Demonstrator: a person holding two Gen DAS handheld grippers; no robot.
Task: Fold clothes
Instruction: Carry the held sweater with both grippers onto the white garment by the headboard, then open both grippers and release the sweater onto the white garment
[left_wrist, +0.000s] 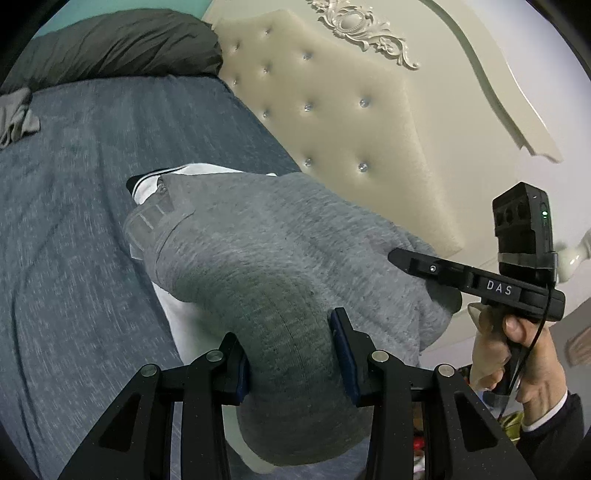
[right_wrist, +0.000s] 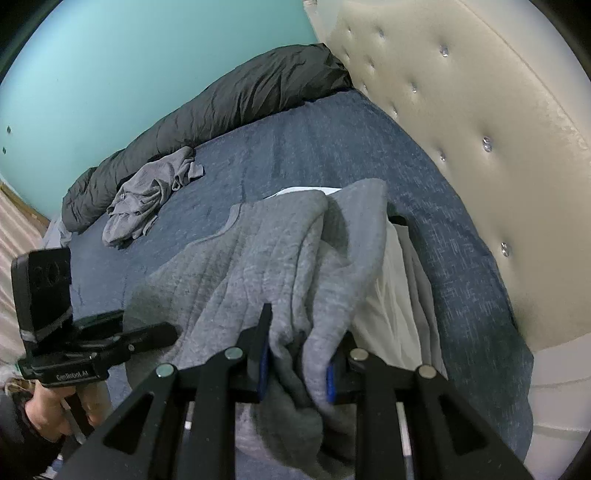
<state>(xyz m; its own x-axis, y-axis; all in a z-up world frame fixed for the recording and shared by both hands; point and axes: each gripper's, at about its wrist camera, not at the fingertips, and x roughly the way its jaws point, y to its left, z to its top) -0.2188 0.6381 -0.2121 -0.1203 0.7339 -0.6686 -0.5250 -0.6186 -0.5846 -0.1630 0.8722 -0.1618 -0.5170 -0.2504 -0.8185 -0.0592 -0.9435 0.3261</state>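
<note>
— Grey knit, thick and heathered: sweatshirt filling the middle of the left wrist view, draped over white garment with dark trim at centre. Both on blue bedspread.

— Left gripper?

— Clamped on a bunched roll of the sweatshirt at bottom centre; blue pads pressed into the fabric on either side.

— And right gripper?

— Clamped too, on a gathered fold of the same sweatshirt at bottom centre of the right wrist view, jaws closer together than the left pair. Also visible at right edge of the left wrist view, held by a hand in a dark sleeve.

— Elsewhere on the bed?

— Crumpled grey garment at left centre of the right wrist view, well apart from the sweatshirt. Dark duvet behind it, along teal wall. Cream tufted headboard down the right side.

— White garment in that view?

— Peeking out under the sweatshirt, right of centre, touching it.
</note>
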